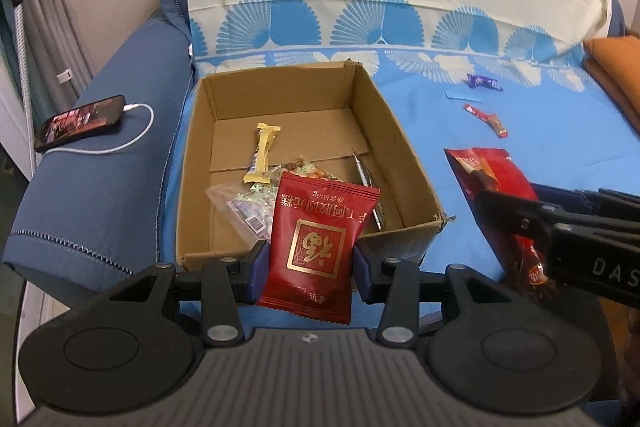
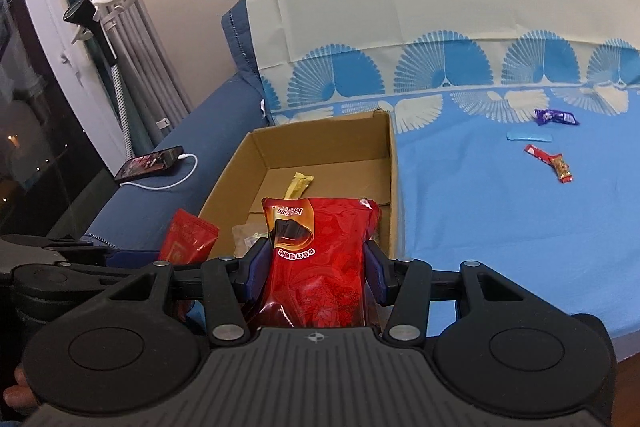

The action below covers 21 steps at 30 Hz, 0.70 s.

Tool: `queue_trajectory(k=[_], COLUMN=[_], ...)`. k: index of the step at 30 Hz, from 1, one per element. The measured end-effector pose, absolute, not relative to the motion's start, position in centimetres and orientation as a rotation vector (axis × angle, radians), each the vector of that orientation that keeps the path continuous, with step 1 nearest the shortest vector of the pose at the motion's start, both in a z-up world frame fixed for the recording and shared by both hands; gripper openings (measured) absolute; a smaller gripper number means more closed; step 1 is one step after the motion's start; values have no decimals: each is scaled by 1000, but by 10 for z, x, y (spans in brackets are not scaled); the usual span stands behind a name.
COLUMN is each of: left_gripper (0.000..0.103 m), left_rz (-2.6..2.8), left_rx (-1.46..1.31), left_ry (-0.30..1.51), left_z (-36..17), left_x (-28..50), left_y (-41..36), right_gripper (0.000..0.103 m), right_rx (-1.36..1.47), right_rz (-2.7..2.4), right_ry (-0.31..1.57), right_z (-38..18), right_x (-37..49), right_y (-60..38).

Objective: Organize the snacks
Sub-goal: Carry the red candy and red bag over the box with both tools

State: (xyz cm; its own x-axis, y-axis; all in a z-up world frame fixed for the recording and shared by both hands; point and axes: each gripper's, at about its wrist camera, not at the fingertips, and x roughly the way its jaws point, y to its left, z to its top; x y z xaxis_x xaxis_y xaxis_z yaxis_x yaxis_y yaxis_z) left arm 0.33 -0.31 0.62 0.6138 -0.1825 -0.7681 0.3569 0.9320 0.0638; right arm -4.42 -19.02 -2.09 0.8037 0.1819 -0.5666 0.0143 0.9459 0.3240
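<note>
My left gripper [image 1: 306,261] clamped on a dark red sachet [image 1: 316,247] over the cardboard box [image 1: 400,131], my right gripper [image 2: 314,277] gripping a glossy red pouch [image 2: 320,259], two candies [image 2: 556,117] loose on the blue sheet [image 2: 500,227]

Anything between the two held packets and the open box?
Nothing visible. The left tool holds the dark red packet at the cardboard box near rim; the right tool holds the red bag beside it. The box top is open.
</note>
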Motion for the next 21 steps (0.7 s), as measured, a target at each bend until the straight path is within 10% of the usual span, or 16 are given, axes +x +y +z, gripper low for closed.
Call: queue_trajectory(k=[21], left_gripper=[49], left_rz=[-317], left_rx=[157], left_ry=[842], left_z=[9], left_x=[-7], left_y=[8], right_gripper=[53], right_rx=[314], right_rz=[66], right_ry=[621], right_z=[-15], right_x=[-59], right_y=[-187])
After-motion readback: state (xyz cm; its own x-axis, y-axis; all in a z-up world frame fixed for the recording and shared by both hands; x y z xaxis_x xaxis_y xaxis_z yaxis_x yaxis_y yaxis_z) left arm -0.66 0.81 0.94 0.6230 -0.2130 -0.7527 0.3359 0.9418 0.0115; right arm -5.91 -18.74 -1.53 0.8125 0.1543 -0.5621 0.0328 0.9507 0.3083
